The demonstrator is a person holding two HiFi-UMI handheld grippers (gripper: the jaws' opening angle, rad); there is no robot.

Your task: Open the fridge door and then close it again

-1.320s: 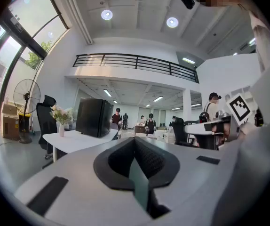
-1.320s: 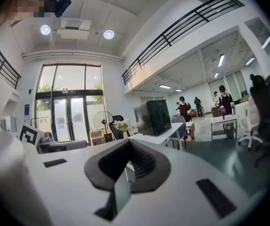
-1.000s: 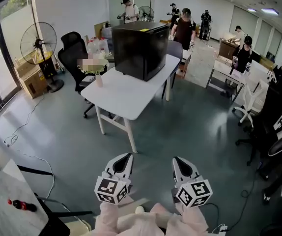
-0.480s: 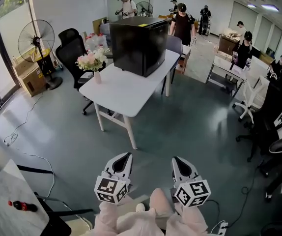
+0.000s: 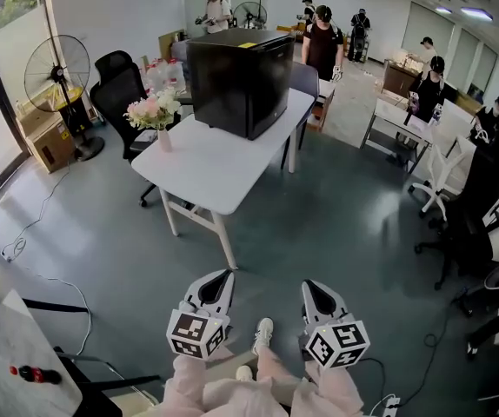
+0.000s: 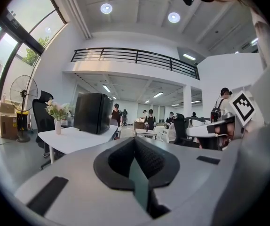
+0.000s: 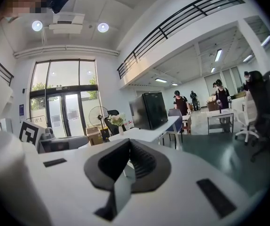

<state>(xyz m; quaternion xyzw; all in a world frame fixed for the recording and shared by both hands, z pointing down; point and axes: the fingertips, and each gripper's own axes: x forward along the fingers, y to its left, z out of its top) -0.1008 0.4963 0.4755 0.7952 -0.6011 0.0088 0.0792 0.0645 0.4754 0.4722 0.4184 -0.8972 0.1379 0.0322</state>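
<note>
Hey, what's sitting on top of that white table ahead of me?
A black mini fridge and a vase of pink and white flowers stand on the white table. Whatever lies on the tabletop behind the fridge is covered by it.

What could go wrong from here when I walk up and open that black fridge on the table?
The fridge just sits on the white table; tugging its door may drag it toward the edge.
The vase of flowers stands near it by the table's edge; a swinging arm could tip it.
The left tool and right tool are both shut; forgetting to open them means a missed grip.
</note>
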